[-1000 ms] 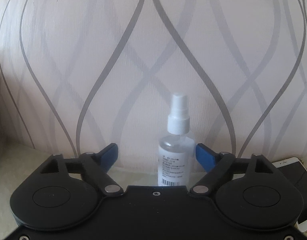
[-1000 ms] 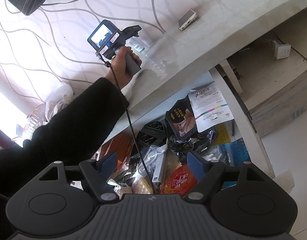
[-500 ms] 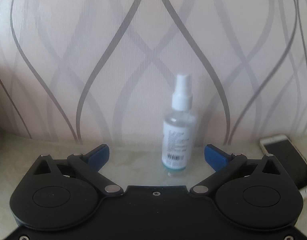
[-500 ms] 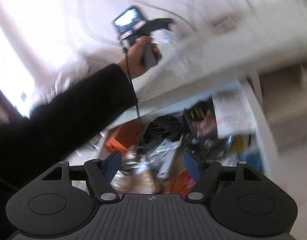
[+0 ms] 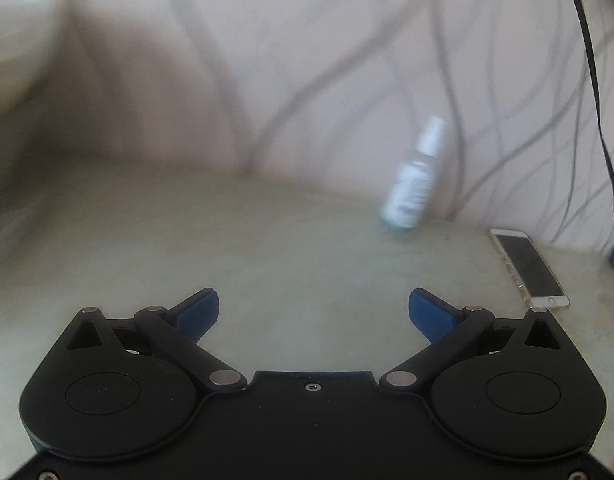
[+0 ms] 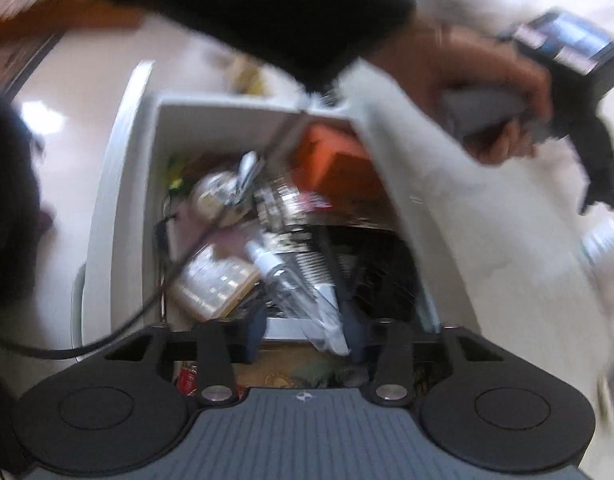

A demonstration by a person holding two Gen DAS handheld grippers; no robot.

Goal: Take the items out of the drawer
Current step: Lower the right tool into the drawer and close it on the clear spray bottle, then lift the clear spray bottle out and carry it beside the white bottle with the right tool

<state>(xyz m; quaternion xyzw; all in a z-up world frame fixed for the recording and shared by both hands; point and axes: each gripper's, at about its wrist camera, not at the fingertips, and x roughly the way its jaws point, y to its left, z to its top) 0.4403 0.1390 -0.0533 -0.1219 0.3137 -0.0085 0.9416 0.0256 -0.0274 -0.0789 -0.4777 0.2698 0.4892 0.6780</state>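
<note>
Now we see the open drawer (image 6: 127, 184) filling the middle of the right wrist view, its long axis running from bottom to top of the frame, crammed with blurred packets. Only this view shows our left hand (image 6: 495, 92) at upper right. Our right gripper (image 6: 305, 334) is closing, a clear packet (image 6: 327, 320) between its fingers. Only the left wrist view shows the spray bottle (image 5: 413, 178), standing at centre right, nozzle up, clear of our wide-open, empty left gripper (image 5: 313, 314), and the phone (image 5: 527, 266).

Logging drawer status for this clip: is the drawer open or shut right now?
Open. The right wrist view looks straight down into the drawer, its jumbled contents exposed beneath the counter edge.
</note>
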